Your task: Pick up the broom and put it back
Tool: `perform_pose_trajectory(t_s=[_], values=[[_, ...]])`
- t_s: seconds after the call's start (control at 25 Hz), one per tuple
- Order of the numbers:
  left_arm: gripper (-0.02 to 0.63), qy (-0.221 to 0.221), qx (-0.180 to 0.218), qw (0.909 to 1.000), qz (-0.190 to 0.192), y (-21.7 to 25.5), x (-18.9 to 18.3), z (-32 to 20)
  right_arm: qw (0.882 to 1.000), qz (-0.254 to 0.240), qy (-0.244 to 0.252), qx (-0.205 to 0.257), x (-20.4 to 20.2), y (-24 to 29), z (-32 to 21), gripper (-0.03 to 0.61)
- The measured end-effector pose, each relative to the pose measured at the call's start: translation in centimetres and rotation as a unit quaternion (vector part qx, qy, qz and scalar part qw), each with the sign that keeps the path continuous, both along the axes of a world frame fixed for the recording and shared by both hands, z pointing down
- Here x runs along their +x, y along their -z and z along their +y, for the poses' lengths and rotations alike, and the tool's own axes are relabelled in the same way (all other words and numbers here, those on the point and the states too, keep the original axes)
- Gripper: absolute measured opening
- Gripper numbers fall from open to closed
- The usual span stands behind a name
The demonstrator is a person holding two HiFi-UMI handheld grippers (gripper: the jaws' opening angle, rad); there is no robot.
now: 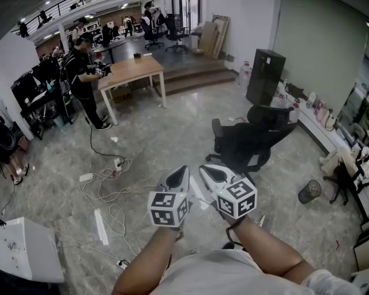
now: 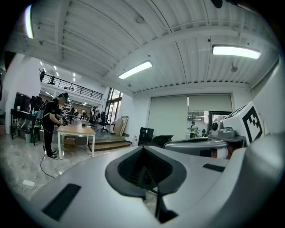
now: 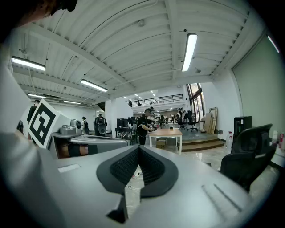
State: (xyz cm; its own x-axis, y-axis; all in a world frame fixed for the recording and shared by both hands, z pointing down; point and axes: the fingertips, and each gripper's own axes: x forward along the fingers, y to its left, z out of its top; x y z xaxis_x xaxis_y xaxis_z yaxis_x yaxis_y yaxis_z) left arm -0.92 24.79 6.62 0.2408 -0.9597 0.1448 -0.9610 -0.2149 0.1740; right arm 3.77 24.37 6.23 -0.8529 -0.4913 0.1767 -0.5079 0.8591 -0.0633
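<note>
Progress: none yet | left gripper (image 1: 180,172): fingers closed together, empty | right gripper (image 1: 209,170): likewise | broom (image 1: 263,220): apparently the bristly thing on floor (image 1: 150,150) beside right arm, unlifted | remaining: grasp, return.

Office — swivel chair (image 1: 253,141), desk (image 1: 130,69) (mezzanine (image 1: 60,12) above).

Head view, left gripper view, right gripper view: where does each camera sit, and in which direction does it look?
Head view: on the person's head, looking steeply down; both forearms, left gripper and right gripper show.
Left gripper view: on the left gripper, looking about level across the room; its closed jaws and the right gripper show.
Right gripper view: on the right gripper, about level; its closed jaws and the left gripper show.
Shared: all three show the wooden table.
</note>
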Motion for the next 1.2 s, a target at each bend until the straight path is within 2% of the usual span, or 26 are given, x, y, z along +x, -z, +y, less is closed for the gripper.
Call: perform_pose_trajectory(t_s=[0.44,0.68,0.96,1.2], values=[[0.005,0.014,-0.014,0.9998,0.007,-1.4,-1.4,-0.7,1.000,-0.006,0.006,-0.006,-0.9,0.0,-0.4,0.003],[0.005,0.023,-0.025,0.9994,0.004,-2.5,-2.0,-2.7,1.000,-0.011,0.002,-0.022,-0.7,-1.0,-3.1,0.003],[0.005,0.036,-0.047,0.9982,-0.010,-5.2,-2.9,-8.4,0.998,-0.008,0.017,-0.053,-1.6,-5.1,-9.2,0.003],[0.005,0.063,-0.087,0.9942,-0.007,-11.0,-5.1,-17.9,0.995,0.009,0.048,-0.087,-3.4,-10.9,-18.6,0.003]])
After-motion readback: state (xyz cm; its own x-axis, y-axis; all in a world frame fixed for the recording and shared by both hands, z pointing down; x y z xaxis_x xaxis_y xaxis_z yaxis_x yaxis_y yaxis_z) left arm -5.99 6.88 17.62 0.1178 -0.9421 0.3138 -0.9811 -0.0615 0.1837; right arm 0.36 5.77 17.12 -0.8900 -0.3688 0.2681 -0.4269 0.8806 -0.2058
